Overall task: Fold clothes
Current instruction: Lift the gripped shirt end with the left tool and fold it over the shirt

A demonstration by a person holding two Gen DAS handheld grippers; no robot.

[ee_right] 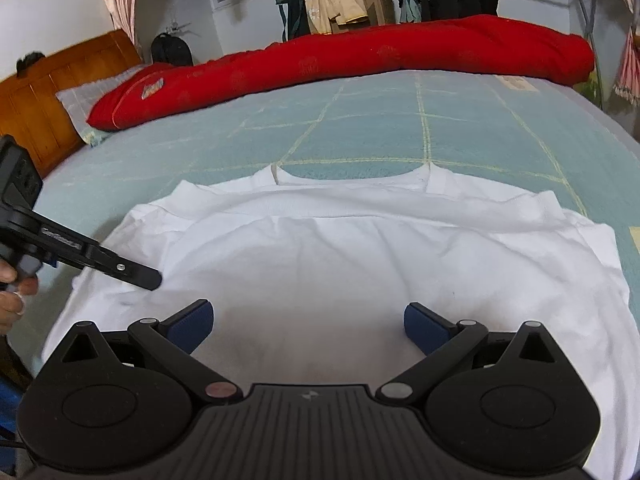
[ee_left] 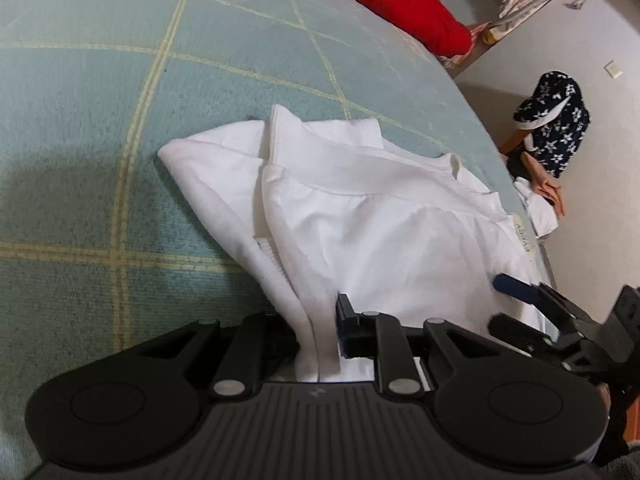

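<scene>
A white T-shirt (ee_right: 360,264) lies spread on the teal checked bedspread (ee_right: 360,128), its collar at the far side. In the left wrist view my left gripper (ee_left: 314,320) is shut on a bunched fold of the T-shirt (ee_left: 380,220), and the cloth rises from the bed into the jaws. The right wrist view shows the left gripper (ee_right: 148,278) low over the shirt's left edge. My right gripper (ee_right: 308,326) stands open just above the shirt's near part, blue pads (ee_right: 192,324) wide apart with only flat cloth beneath. The right gripper (ee_left: 516,300) also shows beside the shirt.
A long red quilt (ee_right: 360,60) lies along the bed's far side, with a wooden headboard (ee_right: 48,92) at the left. A dark floral garment (ee_left: 552,128) hangs on a chair beyond the bed edge. A hand (ee_right: 12,292) holds the left gripper.
</scene>
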